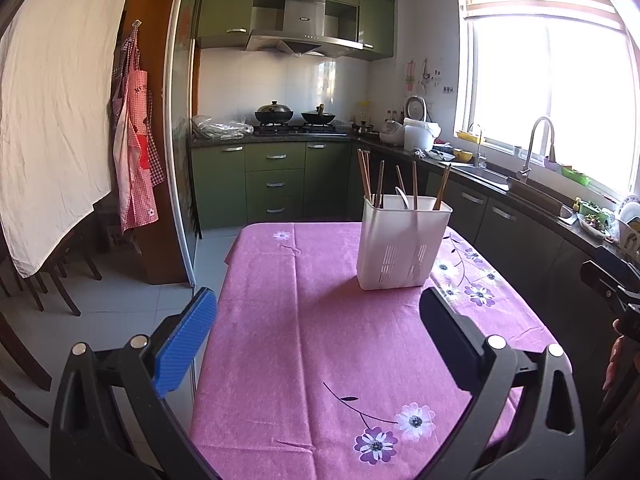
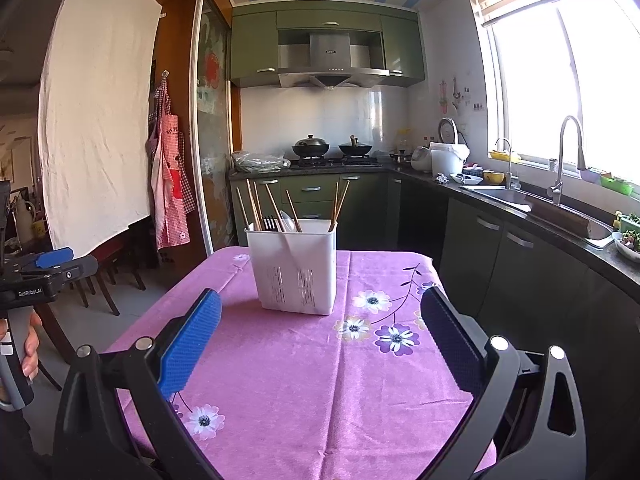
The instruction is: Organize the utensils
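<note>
A white slotted utensil holder (image 1: 402, 242) stands upright on the far part of the pink flowered tablecloth (image 1: 312, 320). It also shows in the right wrist view (image 2: 296, 266). Several wooden chopsticks (image 1: 366, 178) and a white spoon (image 1: 402, 197) stick out of it; in the right wrist view the chopsticks (image 2: 254, 206), dark fork tines (image 2: 271, 222) and the spoon (image 2: 289, 221) show. My left gripper (image 1: 318, 324) is open and empty, held above the table's near part. My right gripper (image 2: 320, 328) is open and empty, short of the holder. The left gripper also shows at the right wrist view's left edge (image 2: 48, 266).
The table (image 2: 400, 380) stands in a kitchen. Dark counter with sink and faucet (image 2: 560, 160) runs along the right. Green cabinets and a stove with pans (image 1: 294, 114) are at the back. Wooden chairs (image 1: 60, 280) and a hanging white sheet are on the left.
</note>
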`<state>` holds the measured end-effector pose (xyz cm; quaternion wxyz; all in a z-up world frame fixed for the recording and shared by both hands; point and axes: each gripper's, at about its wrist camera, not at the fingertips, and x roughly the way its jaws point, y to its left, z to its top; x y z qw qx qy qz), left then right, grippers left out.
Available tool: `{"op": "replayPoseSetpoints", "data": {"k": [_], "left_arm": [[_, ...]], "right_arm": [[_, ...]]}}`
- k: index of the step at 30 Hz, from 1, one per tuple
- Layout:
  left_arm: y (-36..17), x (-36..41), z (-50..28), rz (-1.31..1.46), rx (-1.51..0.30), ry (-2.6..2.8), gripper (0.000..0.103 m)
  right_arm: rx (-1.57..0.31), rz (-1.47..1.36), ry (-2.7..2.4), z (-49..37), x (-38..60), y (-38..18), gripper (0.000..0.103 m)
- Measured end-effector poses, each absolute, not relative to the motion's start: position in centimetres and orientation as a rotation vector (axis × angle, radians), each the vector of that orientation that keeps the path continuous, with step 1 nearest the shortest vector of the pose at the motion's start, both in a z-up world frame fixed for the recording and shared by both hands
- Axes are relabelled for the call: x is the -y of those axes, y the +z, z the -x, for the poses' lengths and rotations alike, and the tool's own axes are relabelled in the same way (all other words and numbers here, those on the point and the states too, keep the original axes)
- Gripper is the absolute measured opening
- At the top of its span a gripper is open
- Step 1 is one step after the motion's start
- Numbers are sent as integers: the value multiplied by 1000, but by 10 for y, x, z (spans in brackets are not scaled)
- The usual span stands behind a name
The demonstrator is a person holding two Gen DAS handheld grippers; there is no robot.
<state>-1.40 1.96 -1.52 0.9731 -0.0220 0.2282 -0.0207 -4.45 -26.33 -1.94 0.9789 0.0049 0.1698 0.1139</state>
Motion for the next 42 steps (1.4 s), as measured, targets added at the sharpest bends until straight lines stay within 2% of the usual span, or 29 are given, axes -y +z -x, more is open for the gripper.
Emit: {"op": "replayPoseSetpoints", "data": {"k": [42], "left_arm": [[-16,-18,17,43,-455,-34,96]], "right_arm": [[-368,-11,267,39,260,-24,98]]}}
